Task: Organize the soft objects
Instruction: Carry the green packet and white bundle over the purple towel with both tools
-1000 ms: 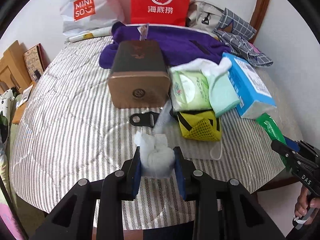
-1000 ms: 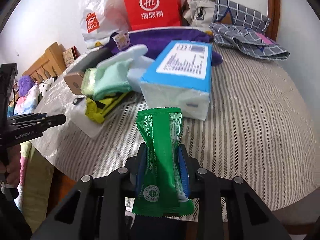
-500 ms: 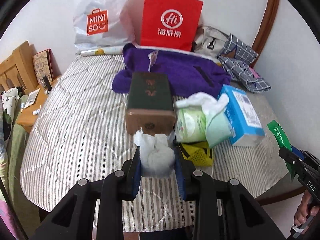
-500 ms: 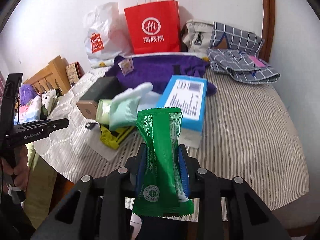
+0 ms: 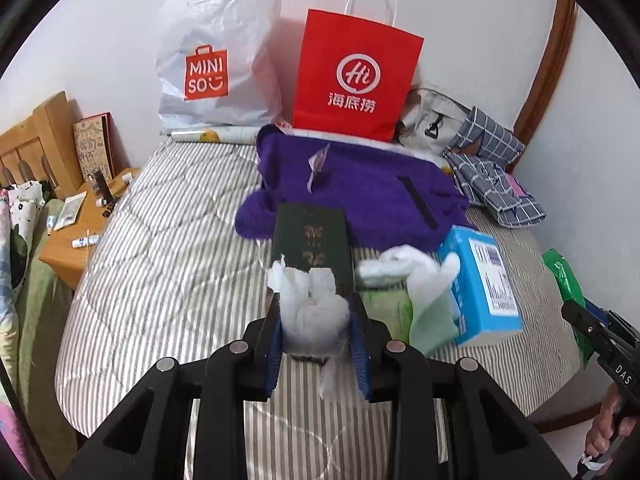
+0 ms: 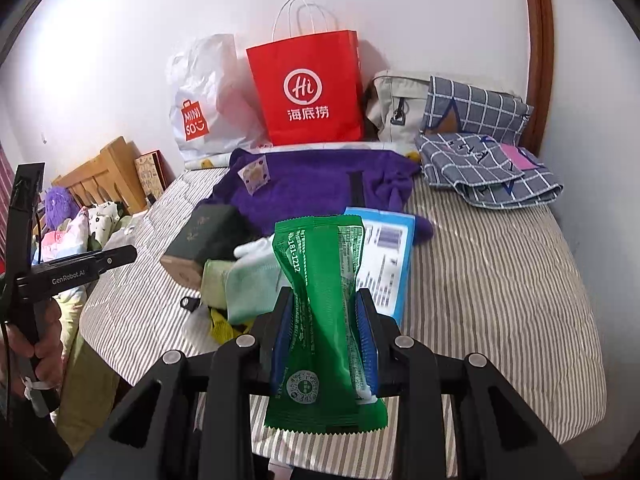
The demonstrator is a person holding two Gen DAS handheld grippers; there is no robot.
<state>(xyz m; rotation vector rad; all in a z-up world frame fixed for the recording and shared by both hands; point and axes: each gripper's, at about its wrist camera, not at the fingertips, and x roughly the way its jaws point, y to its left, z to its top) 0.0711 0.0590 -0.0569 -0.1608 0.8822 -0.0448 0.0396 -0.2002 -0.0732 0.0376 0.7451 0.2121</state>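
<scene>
My left gripper (image 5: 316,328) is shut on a white wad of tissue (image 5: 310,312) and holds it above the near edge of the striped bed (image 5: 160,264). My right gripper (image 6: 325,320) is shut on a green foil packet (image 6: 320,288), also held above the bed's near edge; the packet shows at the right of the left wrist view (image 5: 564,280). On the bed lie a dark green box (image 5: 310,244), a blue tissue pack (image 5: 480,284), a pale green cloth (image 5: 430,320), white cloth (image 5: 396,264) and a purple fleece (image 5: 360,196).
A red paper bag (image 5: 356,80) and a white Miniso bag (image 5: 216,64) stand at the wall. A grey backpack (image 6: 396,108) and checked blue cloths (image 6: 480,160) lie at the back right. A wooden bedside table (image 5: 80,224) stands left of the bed.
Both grippers have pulled back and risen from the bed with their objects still held; the pile of items now looks smaller and farther away.
</scene>
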